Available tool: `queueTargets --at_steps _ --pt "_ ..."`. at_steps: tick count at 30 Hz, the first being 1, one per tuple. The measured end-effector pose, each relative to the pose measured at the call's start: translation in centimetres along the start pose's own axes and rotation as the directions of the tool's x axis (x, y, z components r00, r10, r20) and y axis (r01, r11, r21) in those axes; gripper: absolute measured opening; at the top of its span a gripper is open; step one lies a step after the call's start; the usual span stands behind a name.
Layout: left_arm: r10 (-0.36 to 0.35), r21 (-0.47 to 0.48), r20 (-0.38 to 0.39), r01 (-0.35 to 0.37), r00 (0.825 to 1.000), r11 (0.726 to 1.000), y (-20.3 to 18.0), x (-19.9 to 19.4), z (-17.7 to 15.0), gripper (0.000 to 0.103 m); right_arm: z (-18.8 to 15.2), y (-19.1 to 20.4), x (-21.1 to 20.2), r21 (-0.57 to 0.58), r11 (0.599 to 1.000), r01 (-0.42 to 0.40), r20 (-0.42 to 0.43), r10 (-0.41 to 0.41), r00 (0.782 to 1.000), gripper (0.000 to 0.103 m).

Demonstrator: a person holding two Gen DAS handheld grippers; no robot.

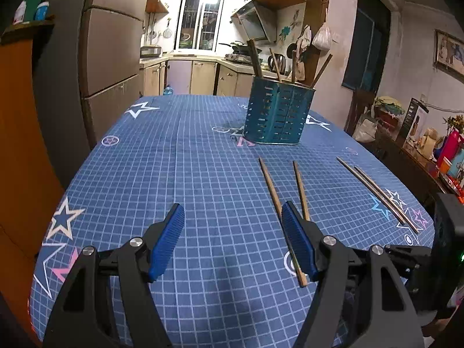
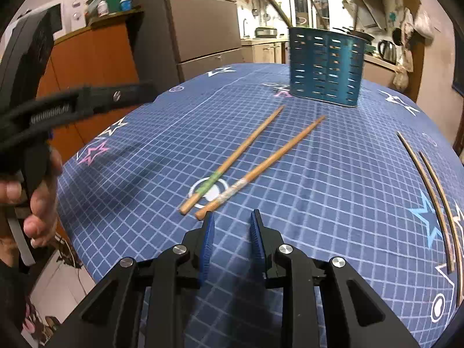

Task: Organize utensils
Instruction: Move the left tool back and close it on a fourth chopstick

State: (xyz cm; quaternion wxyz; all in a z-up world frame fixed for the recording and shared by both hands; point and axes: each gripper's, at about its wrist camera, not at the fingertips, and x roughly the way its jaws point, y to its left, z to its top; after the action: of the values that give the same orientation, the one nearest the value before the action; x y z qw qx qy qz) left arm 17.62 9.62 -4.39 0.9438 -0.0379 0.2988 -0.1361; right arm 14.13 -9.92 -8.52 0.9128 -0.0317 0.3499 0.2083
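Observation:
A teal perforated utensil holder point(image 1: 277, 111) stands at the far middle of the table with several chopsticks upright in it; it also shows in the right wrist view point(image 2: 326, 68). Two wooden chopsticks point(image 2: 232, 159) lie side by side in front of it; in the left wrist view point(image 1: 271, 187) they run under my right finger. Two thin dark chopsticks point(image 1: 377, 192) lie at the right, also seen in the right wrist view point(image 2: 435, 200). My left gripper point(image 1: 232, 217) is open wide and empty above the cloth. My right gripper point(image 2: 232, 220) is partly open and empty, just short of the wooden pair's near ends.
The table carries a blue grid cloth with stars point(image 1: 179, 156). An orange cabinet point(image 2: 87, 58) and a fridge point(image 1: 113, 49) stand to the left. A side shelf with boxes and bottles point(image 1: 429, 142) is at the right. The left hand-held gripper's body point(image 2: 43, 110) shows at the left in the right wrist view.

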Motion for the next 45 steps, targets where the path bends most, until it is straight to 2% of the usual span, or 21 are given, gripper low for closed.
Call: queueTargets --at_steps 6,17,22,28,32,36,38,41,42,43,45 --pt "0.004 -0.011 -0.002 -0.004 1.000 1.000 0.3 -0.1 -0.4 0.066 0.3 1.1 -0.6 -0.022 0.998 -0.059 0.032 0.060 0.998 0.028" --pt "0.003 -0.010 -0.004 -0.003 1.000 1.000 0.2 -0.2 -0.6 0.066 0.8 1.9 1.1 -0.028 0.999 -0.046 0.003 0.046 0.999 0.028" --pt "0.002 -0.009 -0.011 -0.002 1.000 1.000 0.1 -0.2 -0.8 0.066 0.5 2.1 1.3 -0.055 0.998 0.002 0.008 -0.001 1.000 0.026" --pt "-0.007 0.001 -0.031 0.007 1.000 1.000 -0.1 -0.4 -1.6 0.066 -0.1 -0.1 0.4 -0.031 0.998 0.058 0.018 -0.058 0.998 0.022" --pt "-0.038 0.038 -0.089 0.041 0.995 0.998 -2.0 0.5 -3.6 0.066 -0.6 -2.6 -0.5 0.010 0.996 0.093 0.027 -0.094 0.995 0.021" --pt "-0.055 0.077 -0.136 0.066 0.989 0.995 -4.5 2.0 -5.4 0.066 -0.8 -3.2 -0.6 0.029 0.996 0.087 0.037 -0.088 0.995 0.021" --pt "-0.056 0.104 -0.147 0.071 0.988 0.992 -5.8 2.5 -6.1 0.059 -0.9 -3.0 -0.5 0.022 0.996 0.089 0.040 -0.090 0.995 0.021" --pt "0.007 0.164 -0.124 0.013 0.992 0.986 -7.2 2.9 -6.8 0.050 -0.8 -2.7 -0.4 0.010 0.995 0.099 0.042 -0.100 0.994 0.021" --pt "0.027 0.173 -0.112 -0.007 0.993 0.985 -7.4 3.0 -6.8 0.039 -0.9 -2.5 -0.4 0.000 0.994 0.107 0.046 -0.107 0.993 0.020" --pt "0.033 0.177 -0.105 -0.014 0.994 0.984 -7.4 3.1 -6.9 0.024 -1.0 -2.4 -0.4 -0.011 0.994 0.109 0.052 -0.108 0.993 0.011" --pt "0.048 0.202 -0.090 -0.029 0.995 0.979 -7.9 3.1 -7.1 0.011 -1.4 -2.2 -0.6 -0.011 0.993 0.118 0.069 -0.117 0.991 0.009"
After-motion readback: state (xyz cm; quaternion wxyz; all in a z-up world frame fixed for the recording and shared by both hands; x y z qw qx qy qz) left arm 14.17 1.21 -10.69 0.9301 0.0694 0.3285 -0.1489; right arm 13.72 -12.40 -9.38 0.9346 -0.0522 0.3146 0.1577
